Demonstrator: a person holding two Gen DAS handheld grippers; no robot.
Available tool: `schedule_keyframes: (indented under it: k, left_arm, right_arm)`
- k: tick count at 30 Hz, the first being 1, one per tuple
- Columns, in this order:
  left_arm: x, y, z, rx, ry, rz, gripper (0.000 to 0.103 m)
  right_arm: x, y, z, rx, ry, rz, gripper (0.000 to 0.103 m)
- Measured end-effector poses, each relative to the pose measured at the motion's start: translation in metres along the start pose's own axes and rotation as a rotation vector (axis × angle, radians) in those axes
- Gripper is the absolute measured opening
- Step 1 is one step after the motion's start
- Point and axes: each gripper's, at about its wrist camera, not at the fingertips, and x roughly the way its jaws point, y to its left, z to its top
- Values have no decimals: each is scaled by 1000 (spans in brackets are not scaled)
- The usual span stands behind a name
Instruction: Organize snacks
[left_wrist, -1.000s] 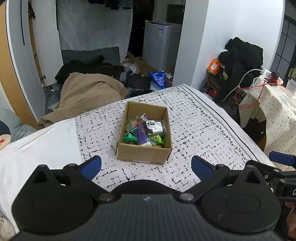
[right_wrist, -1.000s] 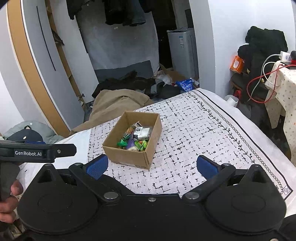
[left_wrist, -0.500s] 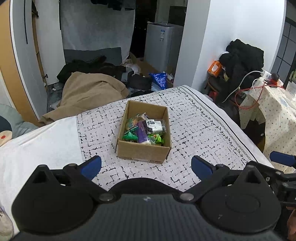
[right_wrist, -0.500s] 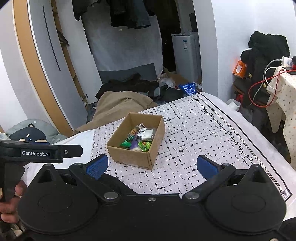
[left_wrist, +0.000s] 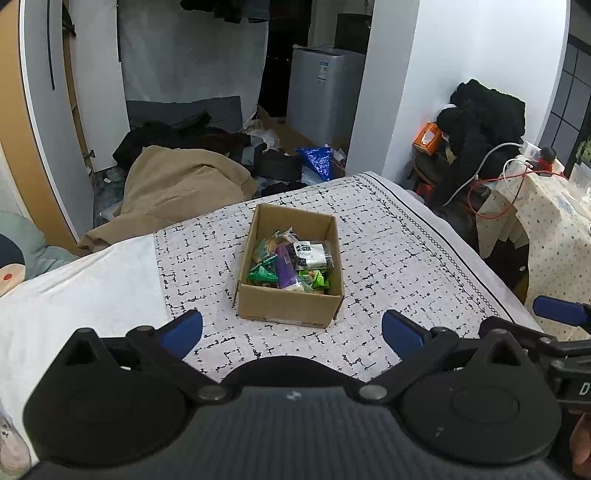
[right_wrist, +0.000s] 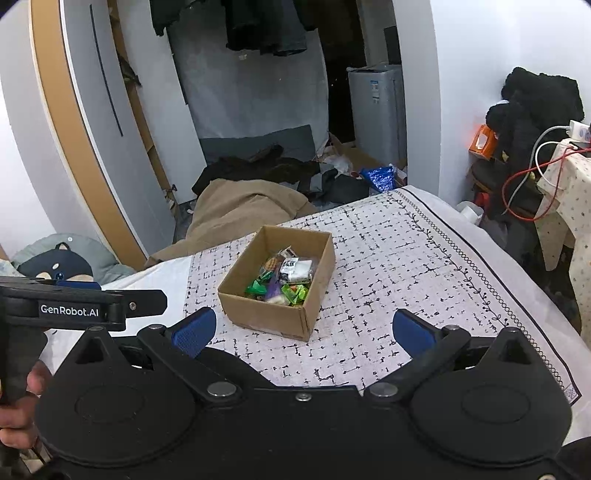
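An open cardboard box (left_wrist: 286, 306) (right_wrist: 258, 314) stands on the patterned bedspread (left_wrist: 388, 266) (right_wrist: 388, 266). Inside lie several snack packets (left_wrist: 291, 264) (right_wrist: 284, 277): green, purple, and a black-and-white one. My left gripper (left_wrist: 291, 334) hovers open above the bed, short of the box's near wall, with nothing between its blue-padded fingers. My right gripper (right_wrist: 303, 332) is open too, held back from the box and slightly to its right, empty. The left gripper's body shows at the left edge of the right wrist view, held by a hand (right_wrist: 22, 402).
A white sheet (left_wrist: 85, 280) covers the bed's left part. Beyond the bed's far edge lie a tan blanket (left_wrist: 184, 184), dark clothes and a blue bag (left_wrist: 317, 158) on the floor. To the right stands a cloth-covered table (left_wrist: 546, 218) with red and white cables.
Both grippers have drawn back and risen a little, so the box looks slightly farther away. Both stay open and empty; the box and snacks have not moved.
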Motion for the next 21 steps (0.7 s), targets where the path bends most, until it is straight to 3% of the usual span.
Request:
schedule_keyframes:
  k: [21]
  left_arm:
    - [20, 8, 4, 1, 28, 6, 103]
  right_arm:
    - [25, 1, 2, 13, 38, 0, 103]
